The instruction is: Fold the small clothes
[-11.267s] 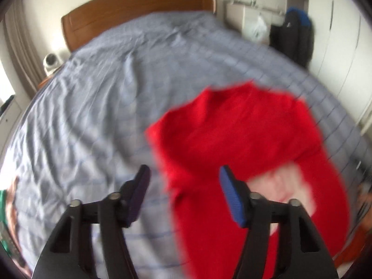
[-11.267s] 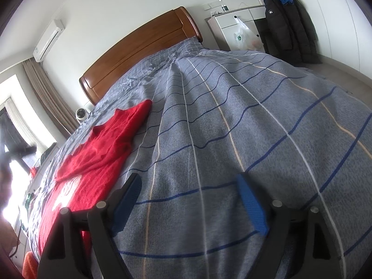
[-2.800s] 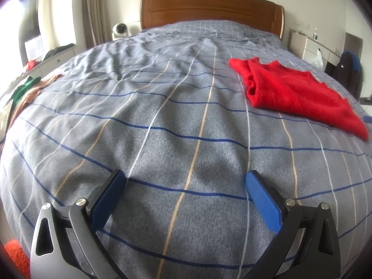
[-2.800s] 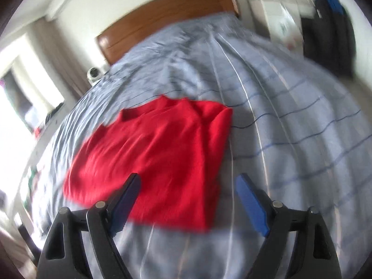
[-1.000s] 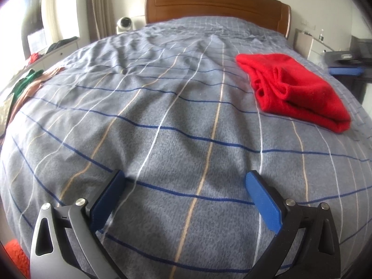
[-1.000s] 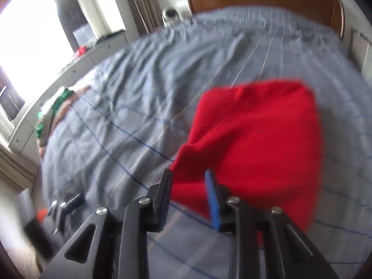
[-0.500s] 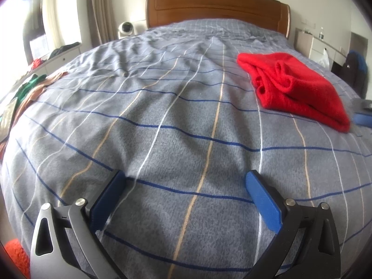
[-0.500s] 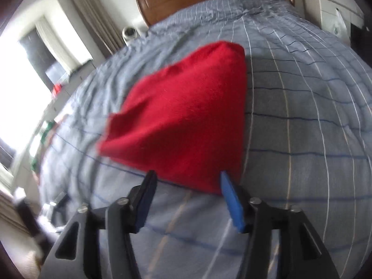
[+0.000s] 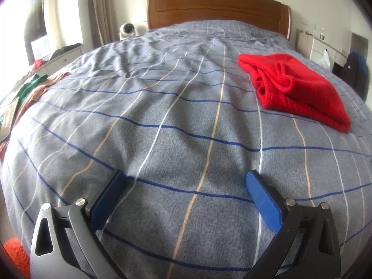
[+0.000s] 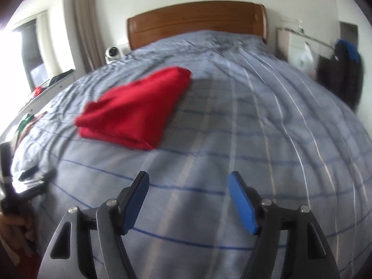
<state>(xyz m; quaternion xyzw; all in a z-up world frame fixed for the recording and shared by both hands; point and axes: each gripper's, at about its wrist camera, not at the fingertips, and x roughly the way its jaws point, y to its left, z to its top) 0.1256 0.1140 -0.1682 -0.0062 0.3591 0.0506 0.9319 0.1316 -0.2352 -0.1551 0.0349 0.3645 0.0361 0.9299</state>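
folded red sweater (image 9: 300,86) sits at 2 o'clock on the bedspread (image 9: 162,121), left gripper (image 9: 186,197) and right gripper (image 10: 188,200) both spread wide, holding nothing

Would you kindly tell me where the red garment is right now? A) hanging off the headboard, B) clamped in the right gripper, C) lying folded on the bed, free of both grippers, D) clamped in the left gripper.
C: the red garment lies folded on the bed, while the left gripper and right gripper are both open and empty.

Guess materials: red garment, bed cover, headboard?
Red garment: looks like fuzzy knit or fleece, matte, with soft rolled edges. Bed cover: woven grey fabric, probably cotton, with printed stripes and creases. Headboard: brown wood or veneer, with a semi-gloss sheen.
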